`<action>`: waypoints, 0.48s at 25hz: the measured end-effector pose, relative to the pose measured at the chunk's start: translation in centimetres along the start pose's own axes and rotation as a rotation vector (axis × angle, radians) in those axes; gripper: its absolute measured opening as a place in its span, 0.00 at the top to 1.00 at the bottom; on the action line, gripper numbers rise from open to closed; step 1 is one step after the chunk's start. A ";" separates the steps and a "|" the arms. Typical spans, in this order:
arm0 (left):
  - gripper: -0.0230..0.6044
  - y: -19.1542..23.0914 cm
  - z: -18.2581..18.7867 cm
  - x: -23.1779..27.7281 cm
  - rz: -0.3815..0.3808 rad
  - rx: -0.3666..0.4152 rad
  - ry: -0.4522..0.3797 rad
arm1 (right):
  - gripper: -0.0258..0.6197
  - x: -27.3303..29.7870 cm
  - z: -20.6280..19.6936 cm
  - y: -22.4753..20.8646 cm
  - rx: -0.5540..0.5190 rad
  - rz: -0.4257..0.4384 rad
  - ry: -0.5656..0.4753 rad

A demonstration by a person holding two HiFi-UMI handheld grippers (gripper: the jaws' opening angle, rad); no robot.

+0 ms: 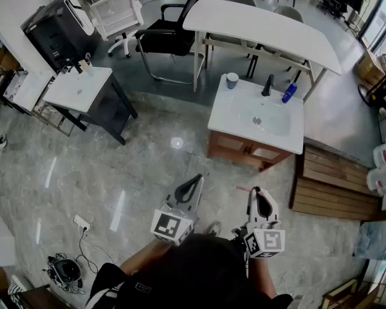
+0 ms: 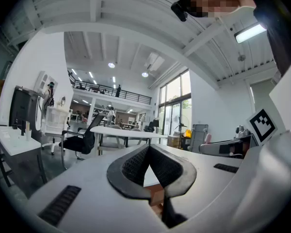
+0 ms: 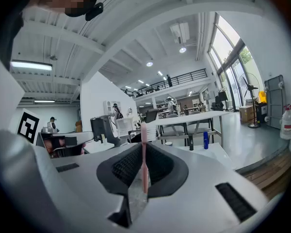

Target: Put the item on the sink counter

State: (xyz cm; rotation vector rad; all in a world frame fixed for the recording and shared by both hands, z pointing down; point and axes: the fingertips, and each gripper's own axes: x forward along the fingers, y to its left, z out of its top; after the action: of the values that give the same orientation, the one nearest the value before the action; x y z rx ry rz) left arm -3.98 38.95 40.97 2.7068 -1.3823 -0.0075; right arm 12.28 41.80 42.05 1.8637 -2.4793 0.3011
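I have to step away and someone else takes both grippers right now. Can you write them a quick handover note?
Left gripper: jaws together, nothing in them.
Right gripper: shut on a thin pink item that stands up out of the jaws.
The sink counter is ahead across the floor, apart from both grippers. A cup, the faucet and a blue bottle stand along its far edge.
Done: the item is in hand.
Left: carry it to the counter, lay it on a bare part, probably the near side, and release.
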 end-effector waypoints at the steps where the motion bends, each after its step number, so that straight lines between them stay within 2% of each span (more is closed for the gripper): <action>1: 0.94 0.0 0.0 0.0 -0.003 0.000 -0.001 | 0.92 0.0 -0.1 0.0 0.000 0.000 0.001; 12: 0.94 -0.2 -0.1 0.2 -0.007 -0.006 0.001 | 0.92 0.3 -0.3 -0.1 0.023 0.008 -0.006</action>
State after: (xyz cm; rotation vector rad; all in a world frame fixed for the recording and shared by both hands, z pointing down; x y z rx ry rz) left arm -3.69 38.90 41.07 2.7061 -1.3709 -0.0101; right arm 12.28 41.51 42.40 1.8663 -2.4989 0.3255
